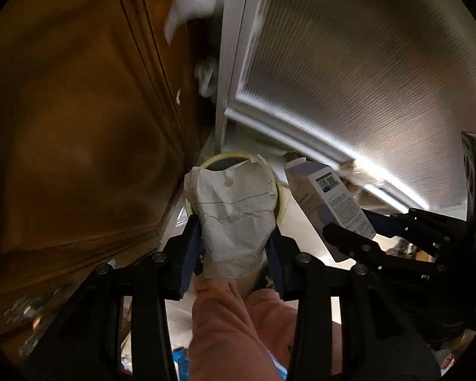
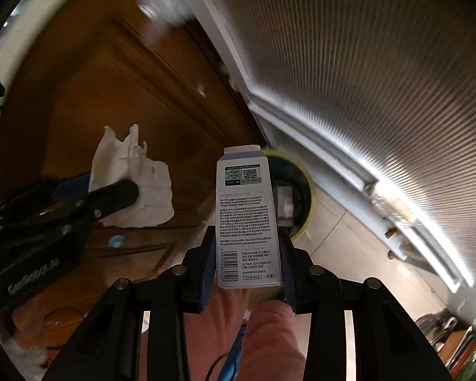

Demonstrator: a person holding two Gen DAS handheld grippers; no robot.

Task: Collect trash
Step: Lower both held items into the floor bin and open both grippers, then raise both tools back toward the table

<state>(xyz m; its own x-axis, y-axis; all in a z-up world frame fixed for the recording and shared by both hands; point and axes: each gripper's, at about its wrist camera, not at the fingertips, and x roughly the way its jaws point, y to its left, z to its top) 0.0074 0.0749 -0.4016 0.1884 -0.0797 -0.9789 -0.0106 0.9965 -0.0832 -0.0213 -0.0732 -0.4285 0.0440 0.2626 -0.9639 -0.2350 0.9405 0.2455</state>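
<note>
We read both grippers as angled steeply down over the bin, a round pale-yellow-rimmed can on the tiled floor, at frame centre in both views. The left gripper has its fingers closed partway on a crumpled white paper bag, pinched at its lower end so the free upper end hangs toward the bin mouth; in the left view the bag covers much of the rim. The right gripper has its fingers partly closed on the 2 long sides of a slim white-and-lavender carton, held lengthwise with the open flap leading toward the bin, which we judge suits an end-first drop. Bag and carton sit just beside each other, not touching. Carton printing: a QR code on a green-and-black label, a barcode, and dense Chinese text too small for us to read; a faint brand word reads roughly "iBright", uncertain. A brown wooden cabinet door fills the left of both views, a ribbed-glass door the right.
</note>
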